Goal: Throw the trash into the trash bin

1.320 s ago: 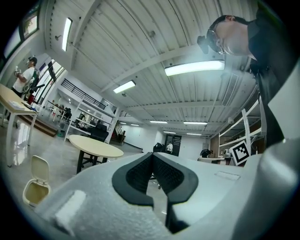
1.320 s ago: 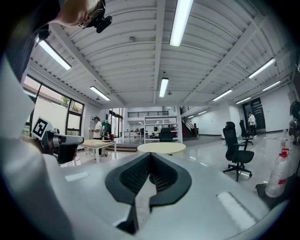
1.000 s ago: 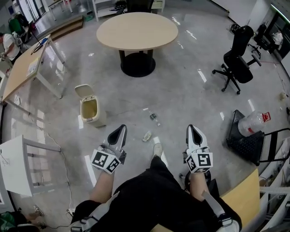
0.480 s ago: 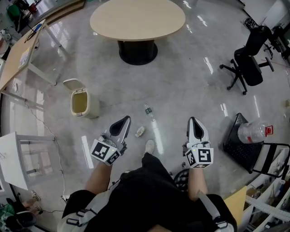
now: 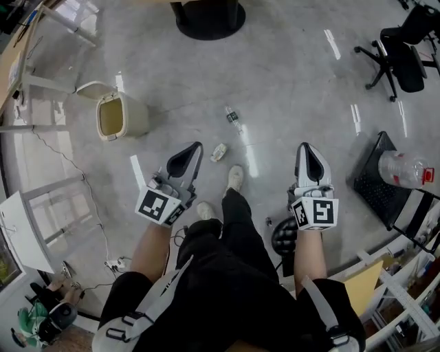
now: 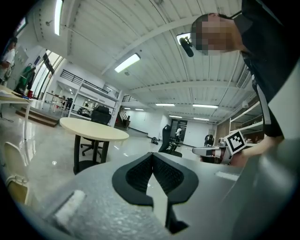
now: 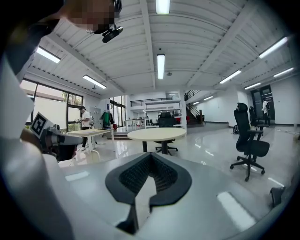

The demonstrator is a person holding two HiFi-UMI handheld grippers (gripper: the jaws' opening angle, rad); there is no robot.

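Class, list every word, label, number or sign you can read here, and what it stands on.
Nothing can be read.
Left claw and right claw: square marker patterns only, no letters.
Large bottle: red label, too small to read.
Small bottle: label too small to read.

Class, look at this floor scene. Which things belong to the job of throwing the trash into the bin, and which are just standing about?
Belongs to the job:
- trash bin, lid open
- small bottle on the floor
- crumpled scrap
- left gripper and right gripper, both shut, holding nothing

Just standing about:
- office chair
- table base
- black crate
- large bottle
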